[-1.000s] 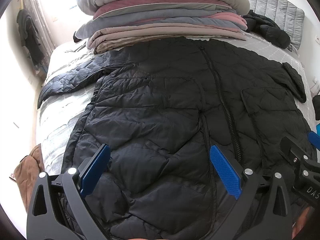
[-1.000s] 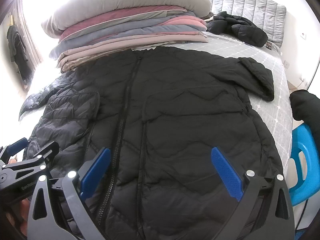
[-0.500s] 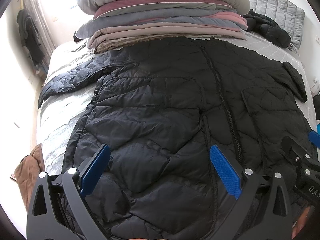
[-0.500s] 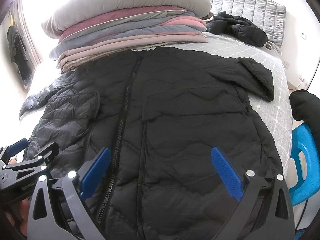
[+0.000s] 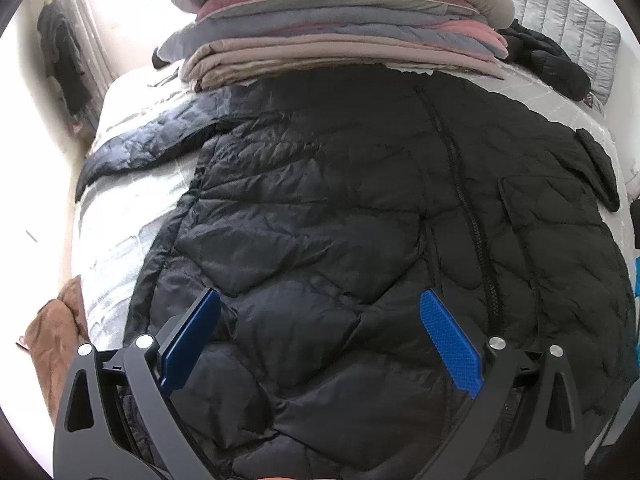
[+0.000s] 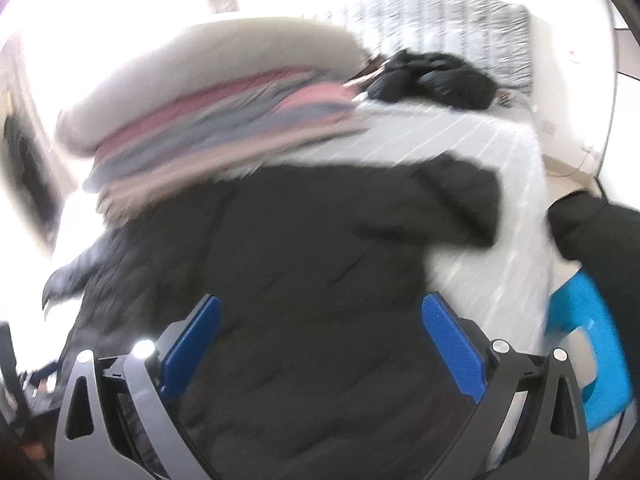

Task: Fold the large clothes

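Both grippers, left (image 5: 320, 344) and right (image 6: 320, 344), hang spread wide and empty over the black coat (image 5: 340, 220), which fills mid-frame, flat on the bed (image 5: 120, 216); the right view is blurred.

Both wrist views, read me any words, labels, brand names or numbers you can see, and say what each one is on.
None can be read.
Black puffer coat: no label or print shows.
Stack of folded bedding: no writing.
Blue stool: plain; the right wrist view is motion-blurred throughout.

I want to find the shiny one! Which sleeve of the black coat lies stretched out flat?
The left sleeve: it stretches out across the grey bed cover, glossy in the window light. The right sleeve looks short and stubby.
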Motion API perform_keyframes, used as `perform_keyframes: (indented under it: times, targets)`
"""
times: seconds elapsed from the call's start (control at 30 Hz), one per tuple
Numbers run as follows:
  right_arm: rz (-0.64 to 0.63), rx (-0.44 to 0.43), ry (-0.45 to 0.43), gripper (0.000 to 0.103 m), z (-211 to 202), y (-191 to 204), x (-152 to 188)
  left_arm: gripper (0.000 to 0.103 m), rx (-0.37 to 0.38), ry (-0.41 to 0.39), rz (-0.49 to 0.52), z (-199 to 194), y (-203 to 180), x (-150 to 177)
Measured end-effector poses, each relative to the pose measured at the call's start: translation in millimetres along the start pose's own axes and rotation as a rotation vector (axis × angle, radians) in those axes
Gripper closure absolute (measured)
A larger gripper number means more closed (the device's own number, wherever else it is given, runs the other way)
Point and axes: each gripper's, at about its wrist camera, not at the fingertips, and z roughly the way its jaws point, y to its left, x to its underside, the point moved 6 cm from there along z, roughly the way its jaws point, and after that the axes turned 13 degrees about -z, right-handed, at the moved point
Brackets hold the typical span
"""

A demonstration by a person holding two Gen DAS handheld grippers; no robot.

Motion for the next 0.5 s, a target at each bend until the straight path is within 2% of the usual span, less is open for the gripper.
perform_keyframes:
  times: [0.07,0.17,0.23,0.37,0.5]
  targets:
    - [0.003,0.093,0.001,0.006,20.9,-53.0,-20.6,0.006,0.007,0.016,-0.007,2.7,1.7,0.1]
    - [0.002,0.148,0.065,0.006,65.8,-109.0,-42.5,0.006,0.001,0.017,-0.005,5.3,1.7,-2.8]
    - [-0.009,0.172,0.102,0.006,94.3,-129.6,-53.5,0.006,0.005,0.022,-0.003,7.3,1.1,-5.7]
    - [-0.023,0.197,0.147,0.006,146.5,-143.9,-69.7,0.006,0.006,0.041,0.010,14.6,-0.3,-9.4]
    - [-0.092,0.297,0.221,0.006,205.1,-152.8,-80.9,0.006,0.017,0.083,0.005,24.2,2.5,-10.1]
